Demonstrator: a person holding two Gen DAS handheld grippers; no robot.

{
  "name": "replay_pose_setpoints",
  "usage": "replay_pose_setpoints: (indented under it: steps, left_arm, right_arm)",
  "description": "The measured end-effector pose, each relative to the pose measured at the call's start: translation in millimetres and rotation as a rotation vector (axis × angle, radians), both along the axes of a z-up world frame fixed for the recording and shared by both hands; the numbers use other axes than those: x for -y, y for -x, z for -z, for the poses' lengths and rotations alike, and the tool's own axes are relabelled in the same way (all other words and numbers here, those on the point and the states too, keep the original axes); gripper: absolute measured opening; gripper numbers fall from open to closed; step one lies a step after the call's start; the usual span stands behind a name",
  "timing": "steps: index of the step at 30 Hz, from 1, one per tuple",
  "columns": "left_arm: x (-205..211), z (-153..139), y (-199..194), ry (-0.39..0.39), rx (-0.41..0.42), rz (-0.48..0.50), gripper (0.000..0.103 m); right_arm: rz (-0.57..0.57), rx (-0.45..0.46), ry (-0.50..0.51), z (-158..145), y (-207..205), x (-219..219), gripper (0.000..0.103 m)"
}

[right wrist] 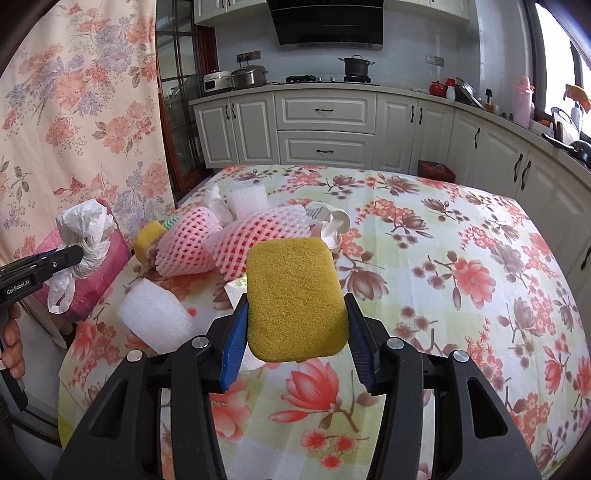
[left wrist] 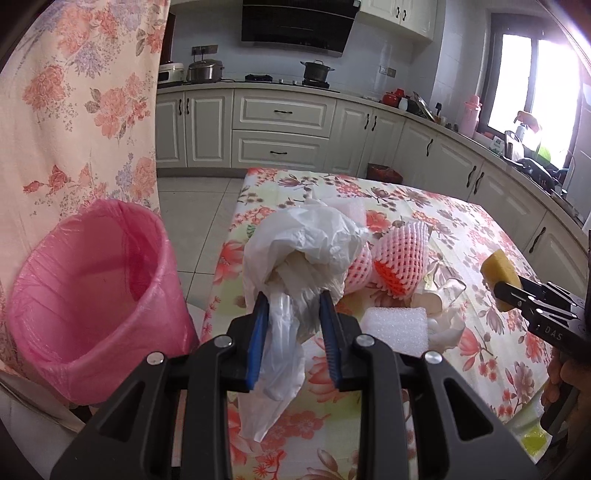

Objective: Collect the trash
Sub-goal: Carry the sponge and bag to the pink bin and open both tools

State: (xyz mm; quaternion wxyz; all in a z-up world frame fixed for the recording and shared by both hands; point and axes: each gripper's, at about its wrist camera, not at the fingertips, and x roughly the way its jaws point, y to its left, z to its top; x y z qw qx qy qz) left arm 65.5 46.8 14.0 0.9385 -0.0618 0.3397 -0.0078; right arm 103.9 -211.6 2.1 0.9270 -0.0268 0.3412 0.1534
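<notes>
Left wrist view: left hand-held gripper [left wrist: 291, 306] clamps a crumpled white plastic bag [left wrist: 303, 243], held above the floral-cloth surface [left wrist: 461, 221]; pink-lined round bin [left wrist: 92, 295] sits near left. Step: carrying to bin.

Right wrist view: right hand-held gripper [right wrist: 297, 314] grips a yellow rectangular sponge [right wrist: 295, 299], lifted clear. Next: swing left over the bin, release.

Home kitchen, cabinets [left wrist: 280, 122], range hood [left wrist: 299, 26], stove pot [left wrist: 317, 71]
</notes>
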Motion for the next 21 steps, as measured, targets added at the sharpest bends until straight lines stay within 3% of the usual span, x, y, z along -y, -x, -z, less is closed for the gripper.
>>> replay_pose_setpoints:
  steps: [11, 21]
  left_arm:
    - [-71, -35, 30, -0.045, 0.081, -0.187, 0.027]
    - [-136, -50, 52, -0.073, 0.111, -0.335, 0.028]
  right_arm:
    - [-0.105, 0.050, -0.036, -31, -10, -55, 0.048]
    - [-0.250, 0.065, -0.065, -52, -19, -137, 0.048]
